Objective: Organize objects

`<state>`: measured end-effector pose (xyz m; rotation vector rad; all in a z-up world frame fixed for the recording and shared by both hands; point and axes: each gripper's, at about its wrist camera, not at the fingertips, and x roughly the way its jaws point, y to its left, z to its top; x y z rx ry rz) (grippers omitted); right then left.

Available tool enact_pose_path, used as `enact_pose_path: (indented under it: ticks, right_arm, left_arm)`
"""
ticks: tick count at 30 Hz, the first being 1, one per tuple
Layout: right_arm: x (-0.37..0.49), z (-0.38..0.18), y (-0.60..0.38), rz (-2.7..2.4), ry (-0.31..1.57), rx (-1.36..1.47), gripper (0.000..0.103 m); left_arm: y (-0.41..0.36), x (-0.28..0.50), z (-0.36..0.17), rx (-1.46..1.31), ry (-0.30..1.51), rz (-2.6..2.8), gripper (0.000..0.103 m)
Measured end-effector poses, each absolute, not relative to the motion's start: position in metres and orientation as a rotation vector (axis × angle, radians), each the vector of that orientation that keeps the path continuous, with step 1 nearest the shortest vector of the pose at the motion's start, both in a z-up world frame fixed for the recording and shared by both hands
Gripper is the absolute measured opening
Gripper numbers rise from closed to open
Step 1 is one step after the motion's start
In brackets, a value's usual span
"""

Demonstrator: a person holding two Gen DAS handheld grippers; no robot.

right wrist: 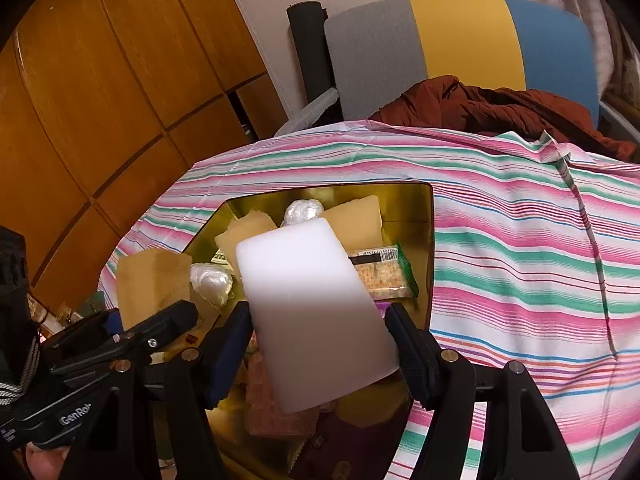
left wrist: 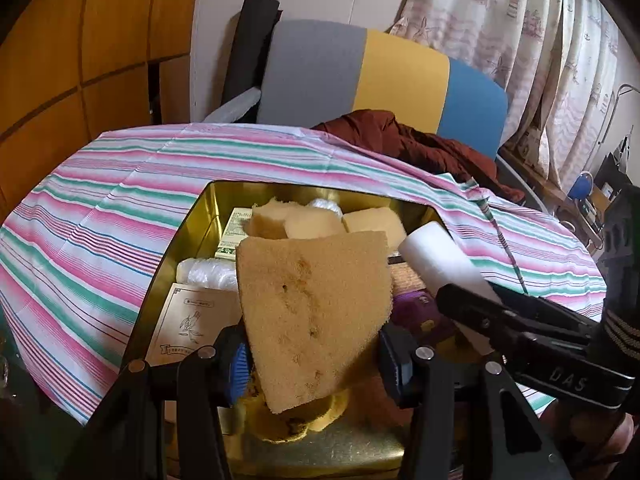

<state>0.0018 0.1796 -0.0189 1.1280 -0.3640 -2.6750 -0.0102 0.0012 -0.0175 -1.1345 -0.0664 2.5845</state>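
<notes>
Two grippers hover over a gold tin box (left wrist: pixel 208 216) on a striped tablecloth (left wrist: pixel 100 200). Our left gripper (left wrist: pixel 316 360) is clenched on a tan sponge slab (left wrist: pixel 312 312), which stands tilted between its blue-padded fingers (left wrist: pixel 238 364) and rises above them. Our right gripper (right wrist: pixel 320 344) grasps a white foam block (right wrist: pixel 308 312) the same way, pinched at both sides between its fingers (right wrist: pixel 408 344). Beyond both sets of fingertips, inside the tin, we see more tan sponge pieces (left wrist: pixel 304 220), crumpled clear plastic wraps (right wrist: pixel 212 280) and a packet of crackers (right wrist: pixel 384 276). Farther past the tin, a chair back (right wrist: pixel 460 40) in grey, yellow and blue holds a rust-brown garment (right wrist: pixel 500 108).
</notes>
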Motion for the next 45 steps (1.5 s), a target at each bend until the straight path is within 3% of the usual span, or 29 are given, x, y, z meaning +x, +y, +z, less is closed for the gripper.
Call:
enact_pose_path:
  ticks: [10, 14, 16, 18, 32, 45]
  right_arm:
    - [-0.008, -0.02, 0.182, -2.695, -0.429, 1.147, 0.073]
    - [-0.013, -0.022, 0.185, -2.675, -0.531, 1.167, 0.09]
    - [-0.007, -0.017, 0.187, -2.697, -0.541, 1.129, 0.096]
    - [-0.001, -0.01, 0.188, -2.732, -0.523, 1.085, 0.1]
    - [0.013, -0.013, 0.199, -2.733, -0.523, 1.119, 0.101]
    - [0.015, -0.003, 0.163, -2.785, -0.228, 1.229, 0.103]
  left_arm:
    - [0.01, -0.031, -0.028, -1.228, -0.018, 2.572, 0.055]
    - [0.006, -0.038, -0.036, -1.331, -0.054, 2.546, 0.062]
    - [-0.001, -0.037, -0.035, -1.36, -0.108, 2.549, 0.071]
    - [-0.009, -0.036, -0.034, -1.358, -0.176, 2.534, 0.072]
    - [-0.028, -0.011, -0.019, -1.344, -0.24, 2.618, 0.072]
    - [-0.023, 0.007, 0.005, -1.357, 0.052, 2.837, 0.072]
